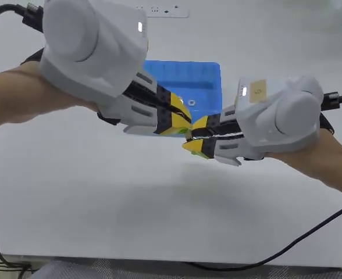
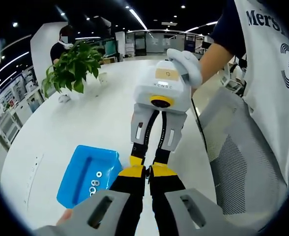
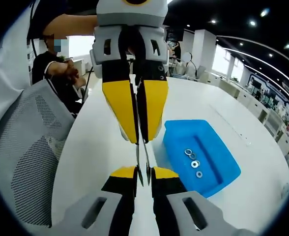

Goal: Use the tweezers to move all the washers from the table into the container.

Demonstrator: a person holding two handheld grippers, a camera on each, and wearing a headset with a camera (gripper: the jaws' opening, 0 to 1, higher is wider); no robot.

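Left hand-held gripper (image 3: 141,138) clamps tweezers (image 3: 140,156); tips sit between near-shut jaws of right hand-held gripper (image 3: 144,173), grip unclear; probably a handover.

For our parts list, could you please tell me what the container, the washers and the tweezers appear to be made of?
Container: likely plastic; even, slightly glossy blue with a moulded rim.
Washers: probably metal; small silvery rings with bright glints.
Tweezers: seemingly steel; thin, grey, shiny prongs.

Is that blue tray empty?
No, several washers lie inside the tray.
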